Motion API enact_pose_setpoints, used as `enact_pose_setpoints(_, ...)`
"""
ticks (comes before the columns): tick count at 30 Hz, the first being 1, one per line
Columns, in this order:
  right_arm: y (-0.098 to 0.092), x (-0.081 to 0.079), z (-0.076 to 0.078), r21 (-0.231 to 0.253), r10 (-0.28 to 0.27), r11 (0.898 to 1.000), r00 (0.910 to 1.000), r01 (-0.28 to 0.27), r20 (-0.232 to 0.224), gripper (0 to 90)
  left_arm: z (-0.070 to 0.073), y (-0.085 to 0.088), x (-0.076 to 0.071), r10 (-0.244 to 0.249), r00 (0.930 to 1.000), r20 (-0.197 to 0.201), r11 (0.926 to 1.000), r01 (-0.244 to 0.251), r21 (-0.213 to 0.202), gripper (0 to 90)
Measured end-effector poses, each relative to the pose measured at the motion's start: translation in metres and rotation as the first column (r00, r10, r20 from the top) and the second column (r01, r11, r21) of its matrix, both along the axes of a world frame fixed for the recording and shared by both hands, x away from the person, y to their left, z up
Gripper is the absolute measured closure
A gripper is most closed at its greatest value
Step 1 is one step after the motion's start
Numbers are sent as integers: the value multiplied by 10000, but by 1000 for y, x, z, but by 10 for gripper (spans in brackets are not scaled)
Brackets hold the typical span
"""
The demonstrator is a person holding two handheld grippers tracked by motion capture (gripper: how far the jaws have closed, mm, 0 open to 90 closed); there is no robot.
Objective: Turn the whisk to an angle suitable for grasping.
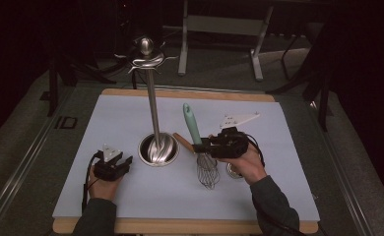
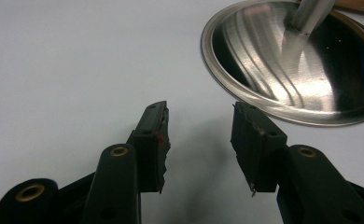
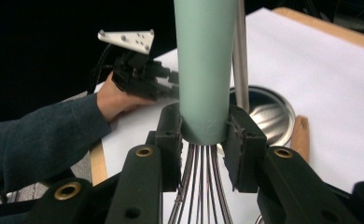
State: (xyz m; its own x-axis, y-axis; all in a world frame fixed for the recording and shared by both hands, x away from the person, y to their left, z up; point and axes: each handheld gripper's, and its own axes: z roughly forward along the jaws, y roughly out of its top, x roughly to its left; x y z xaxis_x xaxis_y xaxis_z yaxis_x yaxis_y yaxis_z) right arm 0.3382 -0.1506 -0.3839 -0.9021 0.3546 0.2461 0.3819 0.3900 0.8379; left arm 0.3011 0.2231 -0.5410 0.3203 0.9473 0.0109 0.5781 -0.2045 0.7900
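Right gripper (image 3: 203, 135) clamped on whisk (image 1: 202, 147) handle, whisk upright near table middle; left gripper (image 2: 199, 140) open, empty, near stand (image 1: 155, 132), toward front-left corner

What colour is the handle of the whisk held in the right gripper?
Pale mint green; the whisk handle shows best in the right gripper view.

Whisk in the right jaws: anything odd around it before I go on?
Nothing broken or spilled. The whisk is clamped upright at the bottom of its green handle, wires down. A wooden utensil lies flat beside the stand's base.
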Motion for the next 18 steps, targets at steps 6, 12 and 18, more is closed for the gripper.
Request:
enact_pose_setpoints(6, 3, 1, 16, 187, 41, 9998, 9995, -47, 317, 692, 0, 0, 0, -4, 10000, 9, 10000, 4, -1, 569)
enact_pose_setpoints(12, 7, 2, 30, 401, 108, 9991, 9979, -133, 632, 691, 0, 0, 0, -6, 10000, 6, 10000, 6, -12, 576)
enact_pose_setpoints(18, 12, 3, 40, 482, 128, 9987, 9962, -170, 858, 691, 0, 0, 0, -5, 10000, 4, 10000, 5, -13, 575)
